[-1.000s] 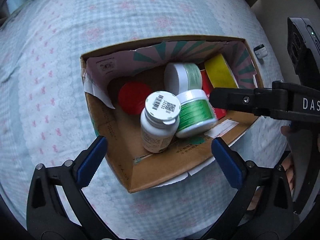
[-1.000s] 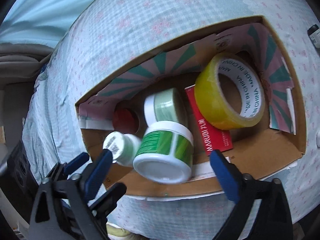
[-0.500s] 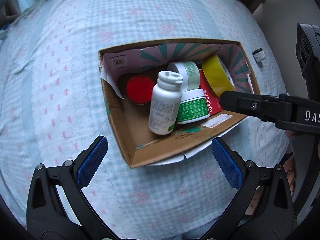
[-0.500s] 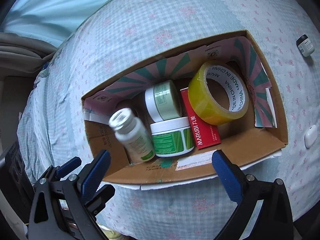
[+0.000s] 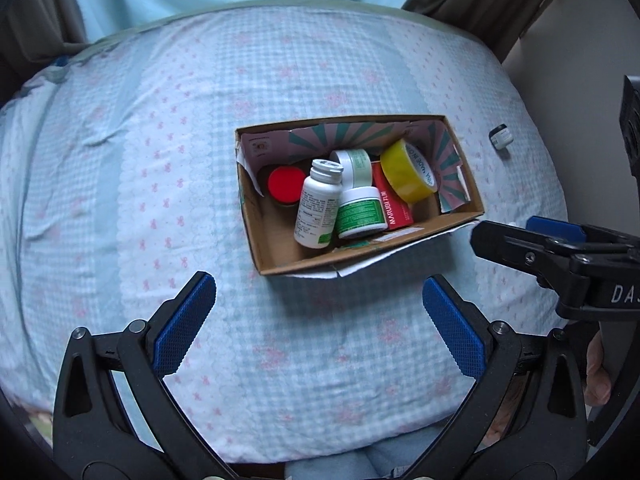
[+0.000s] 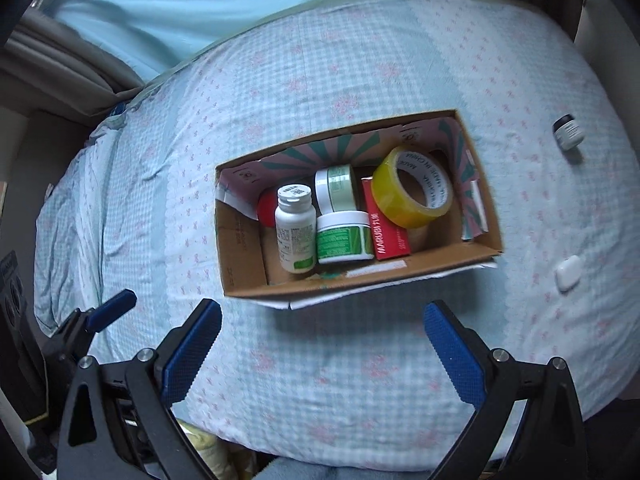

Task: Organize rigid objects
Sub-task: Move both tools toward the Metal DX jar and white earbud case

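Our left fingers (image 5: 320,316) and right fingers (image 6: 322,338) gape wide, empty. Ahead of both, one box (image 6: 248,280) on the bed (image 6: 360,80) holds one bottle (image 6: 295,228), three jars, one tape roll (image 6: 412,194), one red packet (image 6: 386,232).

Both pulled back and up from the cardboard box (image 5: 280,256), left tool (image 5: 320,320) and right tool (image 6: 322,338) empty with jaws spread, white pill bottle (image 5: 318,206) tipped from leaning to upright at the green jar's (image 5: 359,213) 9 o'clock.

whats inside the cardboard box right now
The cardboard box holds a white pill bottle, green-label jar, pale jar, red box, yellow tape roll and a red lid, partly hidden.
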`<state>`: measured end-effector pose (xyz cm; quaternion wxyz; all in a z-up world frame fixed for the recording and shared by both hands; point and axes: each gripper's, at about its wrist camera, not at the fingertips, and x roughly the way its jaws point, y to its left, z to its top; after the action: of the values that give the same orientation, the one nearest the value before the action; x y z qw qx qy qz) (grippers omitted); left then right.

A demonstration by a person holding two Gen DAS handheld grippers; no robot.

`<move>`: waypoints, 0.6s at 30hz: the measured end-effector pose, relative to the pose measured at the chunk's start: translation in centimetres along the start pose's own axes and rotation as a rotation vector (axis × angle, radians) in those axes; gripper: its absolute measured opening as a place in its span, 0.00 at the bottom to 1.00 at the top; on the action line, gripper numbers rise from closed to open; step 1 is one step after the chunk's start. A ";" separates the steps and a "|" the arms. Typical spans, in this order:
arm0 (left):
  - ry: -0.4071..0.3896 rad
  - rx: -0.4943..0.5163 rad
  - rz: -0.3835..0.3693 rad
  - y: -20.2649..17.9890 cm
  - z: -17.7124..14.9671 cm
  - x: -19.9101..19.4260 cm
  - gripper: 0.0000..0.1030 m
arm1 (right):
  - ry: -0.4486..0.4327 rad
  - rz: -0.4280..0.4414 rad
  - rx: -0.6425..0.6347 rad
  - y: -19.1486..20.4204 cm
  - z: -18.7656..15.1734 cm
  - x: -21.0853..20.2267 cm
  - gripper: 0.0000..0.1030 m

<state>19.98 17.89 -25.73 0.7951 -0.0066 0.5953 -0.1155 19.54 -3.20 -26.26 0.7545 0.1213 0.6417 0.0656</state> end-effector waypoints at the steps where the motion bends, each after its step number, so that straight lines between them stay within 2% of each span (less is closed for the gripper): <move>1: -0.007 -0.008 0.003 -0.5 -0.3 -0.5 1.00 | -0.008 -0.008 -0.012 -0.2 -0.5 -0.8 0.98; 5: -0.024 -0.036 0.023 -3.6 -1.8 -1.8 1.00 | -0.048 -0.045 -0.053 -2.0 -2.1 -4.0 0.98; 9: -0.080 -0.044 0.080 -8.6 -3.1 -2.9 1.00 | -0.106 -0.089 -0.090 -5.0 -3.1 -7.4 0.98; 15: -0.147 -0.135 0.134 -17.0 -4.3 -2.9 1.00 | -0.216 -0.139 -0.177 -12.9 -3.8 -13.0 0.98; 18: -0.161 -0.194 0.147 -21.8 -4.7 -2.3 1.00 | -0.231 -0.156 -0.242 -17.3 -3.5 -14.4 0.98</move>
<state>11.08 -2.28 -21.74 0.8421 -0.0490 0.5370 0.0022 12.67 -23.17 -17.65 0.8350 -0.0136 0.5457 0.0691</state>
